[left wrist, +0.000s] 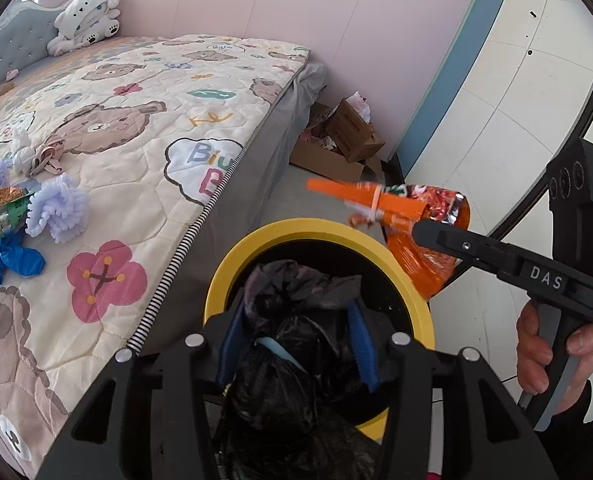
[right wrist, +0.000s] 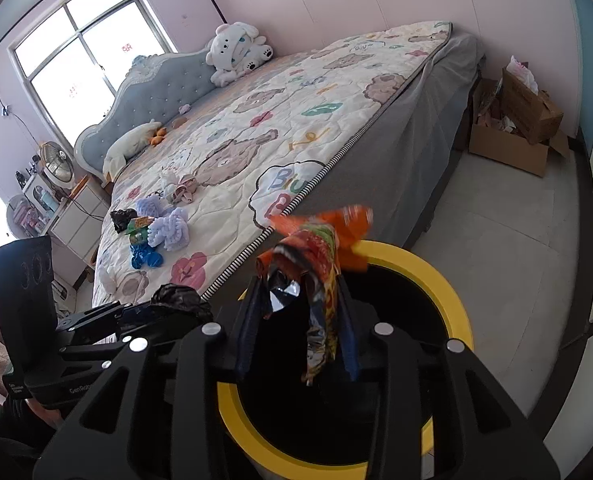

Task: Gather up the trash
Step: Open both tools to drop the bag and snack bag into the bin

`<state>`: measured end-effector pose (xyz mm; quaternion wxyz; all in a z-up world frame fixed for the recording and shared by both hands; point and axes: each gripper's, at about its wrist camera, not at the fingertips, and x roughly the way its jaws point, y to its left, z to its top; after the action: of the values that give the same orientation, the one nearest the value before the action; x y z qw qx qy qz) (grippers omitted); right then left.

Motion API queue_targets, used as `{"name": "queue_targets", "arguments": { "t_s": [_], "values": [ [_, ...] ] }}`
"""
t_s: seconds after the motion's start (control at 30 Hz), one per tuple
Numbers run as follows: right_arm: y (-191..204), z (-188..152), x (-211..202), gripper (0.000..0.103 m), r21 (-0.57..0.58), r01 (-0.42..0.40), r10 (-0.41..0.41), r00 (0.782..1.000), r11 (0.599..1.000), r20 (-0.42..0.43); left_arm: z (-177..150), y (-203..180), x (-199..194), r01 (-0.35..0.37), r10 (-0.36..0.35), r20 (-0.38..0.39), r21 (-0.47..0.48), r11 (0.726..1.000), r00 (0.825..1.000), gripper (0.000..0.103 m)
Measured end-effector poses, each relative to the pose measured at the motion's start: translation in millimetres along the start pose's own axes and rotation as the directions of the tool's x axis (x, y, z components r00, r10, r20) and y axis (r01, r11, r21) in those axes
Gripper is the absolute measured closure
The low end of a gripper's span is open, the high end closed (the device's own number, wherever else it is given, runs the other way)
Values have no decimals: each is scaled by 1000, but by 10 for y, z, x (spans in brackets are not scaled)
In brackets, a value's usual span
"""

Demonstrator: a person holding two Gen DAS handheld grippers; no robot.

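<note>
A round bin with a yellow rim (left wrist: 296, 228) (right wrist: 436, 268) stands on the floor beside the bed. My left gripper (left wrist: 296, 312) (right wrist: 152, 312) hangs over it, and a crumpled black plastic bag (left wrist: 296, 360) (right wrist: 180, 300) fills the gap between its blue pads. Over the bin's far side is my right gripper (right wrist: 300, 288) (left wrist: 416, 228). An orange snack wrapper (right wrist: 320, 256) (left wrist: 428, 264) hangs between its fingers against the right one, with a gap to the left one. On the bed lie a green wrapper (left wrist: 4, 208) (right wrist: 138, 226), a blue glove (left wrist: 8, 256) and another black bag (right wrist: 122, 218).
The bed (left wrist: 156, 128) with its bear quilt fills the left, with lilac fluffy pieces (left wrist: 60, 208) and a white plush toy (left wrist: 86, 14) on it. Open cardboard boxes (left wrist: 336, 140) (right wrist: 512, 136) stand against the far wall. A person's hand (left wrist: 552, 352) grips the right gripper's handle.
</note>
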<state>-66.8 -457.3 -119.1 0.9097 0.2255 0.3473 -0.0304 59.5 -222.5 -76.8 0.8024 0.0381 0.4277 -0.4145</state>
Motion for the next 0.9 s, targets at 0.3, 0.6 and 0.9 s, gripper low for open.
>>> {"name": "queue_targets", "arguments": {
  "t_s": [0.3, 0.6, 0.9],
  "values": [
    [-146, 112, -177, 54, 26, 55, -57, 996, 998, 73, 34, 98, -49, -35, 36, 38, -37, 999, 999, 25],
    [-33, 224, -178, 36, -19, 53, -51, 991, 998, 125, 144, 282, -296, -170, 174, 157, -36, 985, 972, 10],
    [405, 425, -39, 23, -113, 23, -3, 985, 993, 174, 219, 716, -658, -278, 296, 239, -109, 954, 925, 8]
  ]
}}
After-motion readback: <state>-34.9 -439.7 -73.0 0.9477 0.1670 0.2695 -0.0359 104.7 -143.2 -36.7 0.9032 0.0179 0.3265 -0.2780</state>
